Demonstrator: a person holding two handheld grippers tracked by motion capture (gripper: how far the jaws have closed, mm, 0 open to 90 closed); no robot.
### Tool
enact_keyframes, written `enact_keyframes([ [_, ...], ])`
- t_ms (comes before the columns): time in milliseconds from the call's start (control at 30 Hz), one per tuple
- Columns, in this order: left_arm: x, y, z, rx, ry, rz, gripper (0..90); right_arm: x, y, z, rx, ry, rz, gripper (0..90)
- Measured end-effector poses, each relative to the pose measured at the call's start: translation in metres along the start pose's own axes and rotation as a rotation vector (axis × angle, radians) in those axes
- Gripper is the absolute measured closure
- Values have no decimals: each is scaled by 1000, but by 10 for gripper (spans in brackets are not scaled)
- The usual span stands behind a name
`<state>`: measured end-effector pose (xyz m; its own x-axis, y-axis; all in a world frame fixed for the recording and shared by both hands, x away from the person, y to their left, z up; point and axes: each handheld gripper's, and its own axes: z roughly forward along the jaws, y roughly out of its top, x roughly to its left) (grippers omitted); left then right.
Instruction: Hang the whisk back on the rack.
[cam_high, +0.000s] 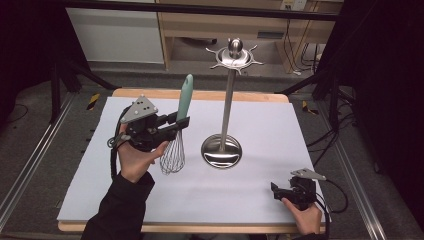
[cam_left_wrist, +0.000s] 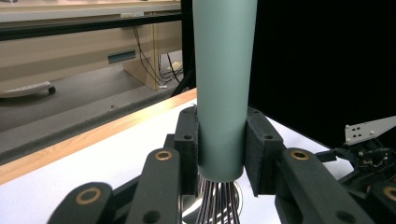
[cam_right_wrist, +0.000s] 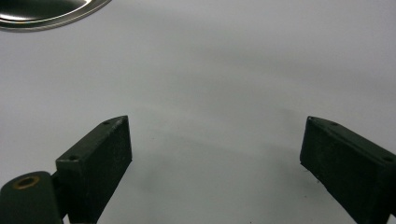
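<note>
While clamped on the lower end of the whisk's pale green handle, left gripper up off the white table sheet, pads pressed against both sides of the handle. Whisk upright, slightly tilted, handle up, wire loops hanging below the jaws, just left of the steel utensil stand and apart from its round base. Right gripper resting near the sheet's near right corner, jaws spread wide with nothing between them, well apart from whisk and stand.
</note>
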<state>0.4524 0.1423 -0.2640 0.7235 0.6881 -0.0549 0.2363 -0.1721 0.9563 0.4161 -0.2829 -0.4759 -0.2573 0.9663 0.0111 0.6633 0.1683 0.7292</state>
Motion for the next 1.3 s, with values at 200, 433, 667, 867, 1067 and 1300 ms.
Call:
enact_keyframes([
  [200,-1,9,4,-8,-10,0,689,0,0,0,0,0,0,94],
  [433,-3,18,9,-1,-11,18,688,0,0,0,1,1,-3,94],
  [667,-3,27,18,18,0,30,688,0,0,0,-1,4,-1,94],
  [867,-3,32,24,39,10,42,688,0,0,0,1,2,-3,94],
  [1067,-3,35,28,44,11,40,688,0,1,0,1,4,-3,94],
  [1300,-3,36,33,56,4,42,688,-1,1,0,-2,3,-1,94],
])
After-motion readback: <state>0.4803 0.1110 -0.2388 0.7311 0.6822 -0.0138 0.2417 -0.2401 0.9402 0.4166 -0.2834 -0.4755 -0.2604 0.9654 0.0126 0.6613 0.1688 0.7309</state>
